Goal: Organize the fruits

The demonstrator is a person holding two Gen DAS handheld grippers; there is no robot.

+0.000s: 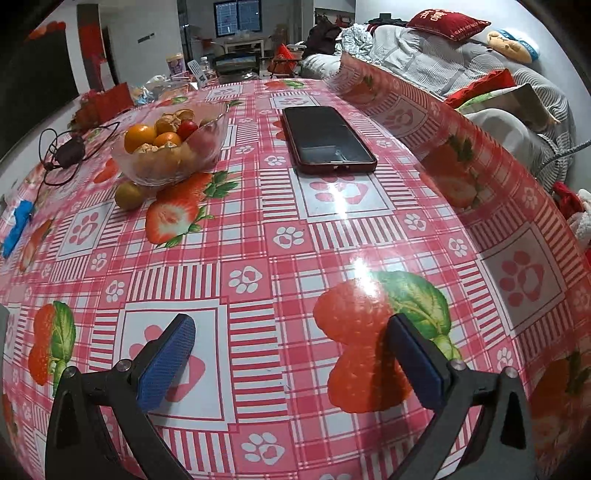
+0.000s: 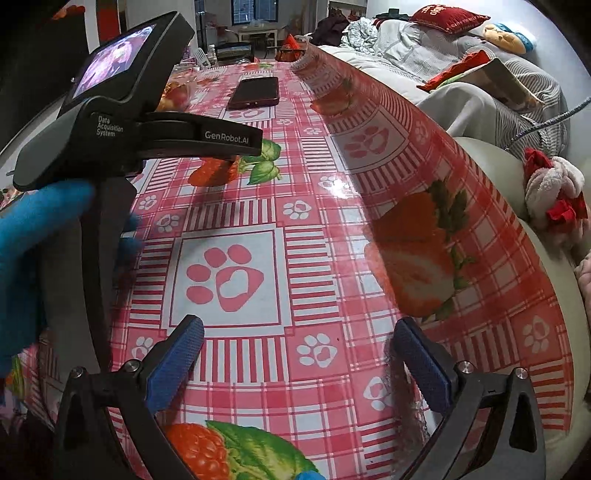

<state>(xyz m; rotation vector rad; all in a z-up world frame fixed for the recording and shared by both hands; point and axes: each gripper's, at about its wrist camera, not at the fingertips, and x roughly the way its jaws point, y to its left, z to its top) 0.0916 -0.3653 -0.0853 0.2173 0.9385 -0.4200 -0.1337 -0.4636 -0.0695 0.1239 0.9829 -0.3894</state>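
A clear glass bowl (image 1: pixel 207 147) holds several oranges, peel pieces and a small red fruit at the far left of the table. One greenish-yellow fruit (image 1: pixel 128 195) lies on the cloth right in front of the bowl. My left gripper (image 1: pixel 291 332) is open and empty, low over the cloth, well short of the bowl. My right gripper (image 2: pixel 299 339) is open and empty over the table's near right part. The left gripper's body (image 2: pixel 122 122), held by a blue-gloved hand (image 2: pixel 33 236), fills the left of the right wrist view and hides the bowl there.
A dark phone (image 1: pixel 327 138) lies at the table's far middle; it also shows in the right wrist view (image 2: pixel 255 92). A black cable and adapter (image 1: pixel 68 151) lie left of the bowl. The tablecloth's right edge (image 1: pixel 443 122) curls up beside a sofa with cushions (image 1: pixel 450 24).
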